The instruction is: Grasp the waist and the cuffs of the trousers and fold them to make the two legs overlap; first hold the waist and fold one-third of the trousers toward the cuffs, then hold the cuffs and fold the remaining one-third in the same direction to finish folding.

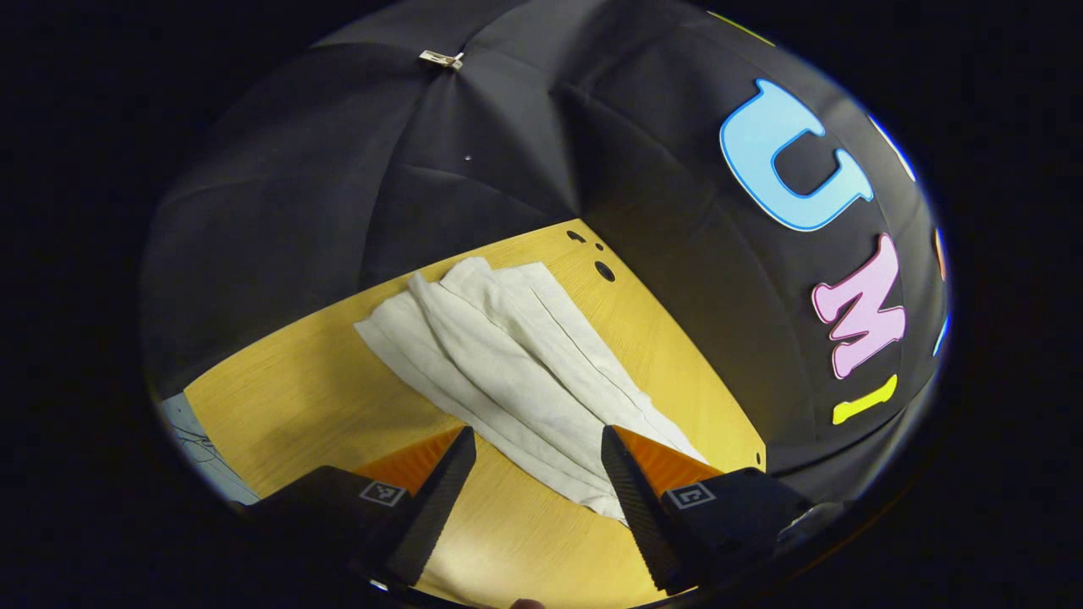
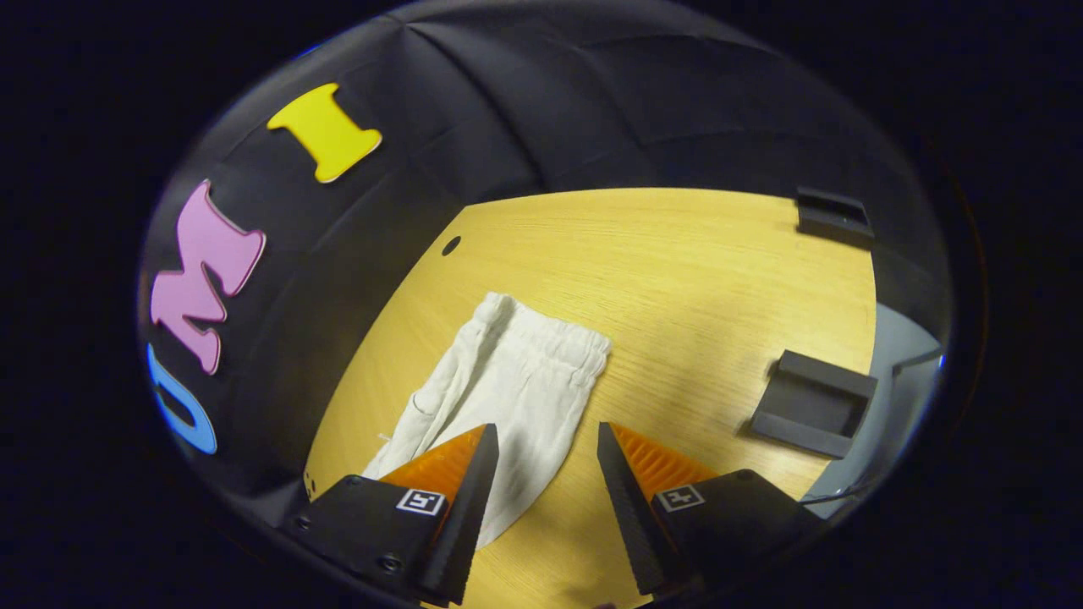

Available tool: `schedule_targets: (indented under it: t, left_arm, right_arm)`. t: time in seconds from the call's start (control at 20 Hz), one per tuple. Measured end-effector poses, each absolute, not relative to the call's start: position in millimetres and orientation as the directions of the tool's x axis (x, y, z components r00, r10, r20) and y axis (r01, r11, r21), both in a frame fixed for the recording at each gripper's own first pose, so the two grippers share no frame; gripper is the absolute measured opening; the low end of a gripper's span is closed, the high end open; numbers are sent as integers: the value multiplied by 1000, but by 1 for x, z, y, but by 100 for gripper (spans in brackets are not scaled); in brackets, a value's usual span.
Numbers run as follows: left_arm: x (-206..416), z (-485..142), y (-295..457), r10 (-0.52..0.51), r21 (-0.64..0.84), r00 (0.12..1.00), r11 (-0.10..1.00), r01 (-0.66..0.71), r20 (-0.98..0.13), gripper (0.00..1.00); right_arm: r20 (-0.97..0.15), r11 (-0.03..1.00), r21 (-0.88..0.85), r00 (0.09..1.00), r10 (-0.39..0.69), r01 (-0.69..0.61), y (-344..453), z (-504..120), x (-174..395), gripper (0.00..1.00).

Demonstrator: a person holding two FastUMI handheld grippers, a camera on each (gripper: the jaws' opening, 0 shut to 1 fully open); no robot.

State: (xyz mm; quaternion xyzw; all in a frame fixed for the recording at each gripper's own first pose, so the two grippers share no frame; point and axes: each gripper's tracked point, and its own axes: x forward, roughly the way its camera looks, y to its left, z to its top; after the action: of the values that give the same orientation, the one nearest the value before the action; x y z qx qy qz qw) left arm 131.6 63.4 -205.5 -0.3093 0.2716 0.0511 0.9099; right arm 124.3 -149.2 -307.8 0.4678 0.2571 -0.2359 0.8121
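On the wooden table [image 1: 296, 406] lie trousers [image 1: 508, 364]; left gripper [image 1: 537, 440] and right gripper [image 2: 546, 436] hover released.

Place: looked like a recording booth.
Walls: black cloth [image 1: 474, 144] hung on all sides.
Surface: wooden tabletop [image 2: 677, 271] carried two dark holders [image 2: 812, 406].

Trousers [image 1: 516, 364] near end hidden behind right finger; waist end [image 2: 541, 347] partly behind fingers [image 2: 461, 482].

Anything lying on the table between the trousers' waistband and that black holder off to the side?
No. In the right gripper view, only bare table lies between the waistband and the black holder.
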Motion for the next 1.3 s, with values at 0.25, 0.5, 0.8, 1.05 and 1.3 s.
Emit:
schedule_targets:
  t: [0.25,0.5,0.8,1.05,1.3]
  left_arm:
    - [130,-209,60,-77,-526,834,807,-269,-546,95]
    - [126,-217,58,-75,-555,818,770,-316,-570,95]
    - [124,-244,65,-94,-621,778,664,-416,-621,96]
    - [158,-248,75,-90,-667,806,619,-415,-585,94]
    - [202,-244,73,-86,-659,833,658,-364,-546,92]
  right_arm:
    - [-640,354,676,753,-154,646,-168,-318,158,75]
    - [-712,376,609,690,-128,699,-169,-334,164,31]
    - [-710,455,582,694,-119,674,-167,-330,161,7]
    - [-710,460,587,696,-103,666,-166,-329,161,7]
    - [-713,477,577,693,-100,663,-165,-330,160,7]
